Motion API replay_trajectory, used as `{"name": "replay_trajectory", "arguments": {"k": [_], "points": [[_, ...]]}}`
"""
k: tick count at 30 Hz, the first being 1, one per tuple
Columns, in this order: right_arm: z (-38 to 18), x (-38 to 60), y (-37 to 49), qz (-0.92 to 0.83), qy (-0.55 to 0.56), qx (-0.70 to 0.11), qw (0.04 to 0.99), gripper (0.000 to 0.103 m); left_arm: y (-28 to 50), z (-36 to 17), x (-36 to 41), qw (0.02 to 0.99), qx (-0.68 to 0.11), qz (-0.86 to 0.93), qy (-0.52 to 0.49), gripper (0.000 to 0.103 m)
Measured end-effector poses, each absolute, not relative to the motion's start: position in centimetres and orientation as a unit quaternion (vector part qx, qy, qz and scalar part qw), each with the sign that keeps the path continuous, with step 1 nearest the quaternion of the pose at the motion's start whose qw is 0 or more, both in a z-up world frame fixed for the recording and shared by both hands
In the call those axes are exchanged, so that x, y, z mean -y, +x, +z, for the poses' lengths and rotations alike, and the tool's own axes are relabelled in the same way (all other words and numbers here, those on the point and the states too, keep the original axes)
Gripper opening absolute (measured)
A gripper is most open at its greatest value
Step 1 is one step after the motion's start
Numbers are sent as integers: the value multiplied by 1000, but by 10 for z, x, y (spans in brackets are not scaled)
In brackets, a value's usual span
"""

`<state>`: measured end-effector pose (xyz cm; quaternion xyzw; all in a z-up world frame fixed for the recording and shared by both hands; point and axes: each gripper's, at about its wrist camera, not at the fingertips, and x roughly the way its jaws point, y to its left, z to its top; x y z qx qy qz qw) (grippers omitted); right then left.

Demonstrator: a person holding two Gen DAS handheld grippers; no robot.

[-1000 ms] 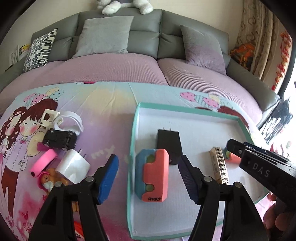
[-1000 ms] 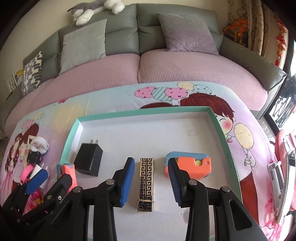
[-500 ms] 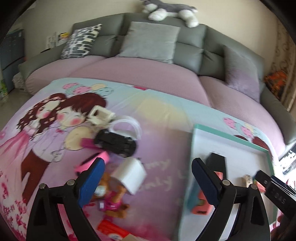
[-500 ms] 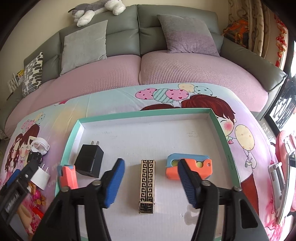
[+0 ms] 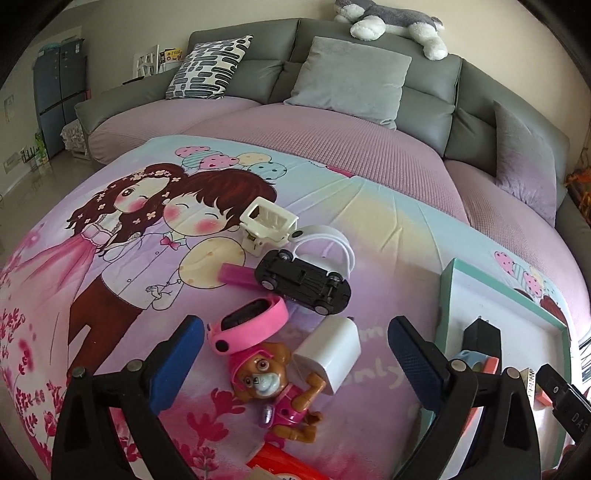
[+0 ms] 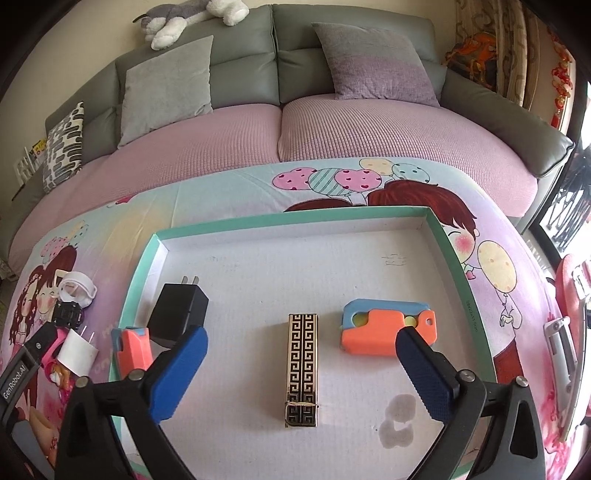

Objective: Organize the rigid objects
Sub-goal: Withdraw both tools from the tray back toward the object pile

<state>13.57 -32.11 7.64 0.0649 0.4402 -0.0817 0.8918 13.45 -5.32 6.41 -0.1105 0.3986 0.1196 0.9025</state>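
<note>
Over the table's clutter, the left hand-held gripper (image 5: 295, 354), jaws opening and empty, should straddle the white charger (image 5: 330, 352) squarely before pinching.

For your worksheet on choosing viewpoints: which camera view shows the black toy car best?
The left wrist view: the car lies upside down in full view, wheels visible. The right wrist view shows only a small, dark part of it at the left edge.

A grey sofa (image 6: 243, 70) stands behind, its seat under a pink cover (image 5: 332, 144) — a plush dog (image 5: 391, 22) lies along the backrest. Grey cushions (image 6: 166, 88) and a black-and-white patterned cushion (image 5: 210, 66) lean against it.
</note>
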Motion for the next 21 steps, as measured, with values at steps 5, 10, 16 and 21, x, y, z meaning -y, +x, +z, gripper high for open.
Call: {"name": "replay_trajectory", "arguments": {"k": [5, 10, 16, 21], "points": [[79, 314, 136, -67, 70, -430, 898, 103, 133, 64, 46, 901, -399, 124, -115, 100], [83, 298, 137, -25, 85, -415, 905, 103, 133, 60, 35, 897, -405, 117, -135, 100], [78, 273, 140, 9, 69, -432, 899, 103, 134, 58, 22, 888, -427, 121, -125, 100], [73, 253, 141, 26, 55, -448, 892, 103, 130, 55, 9, 878, -449, 117, -113, 100]]}}
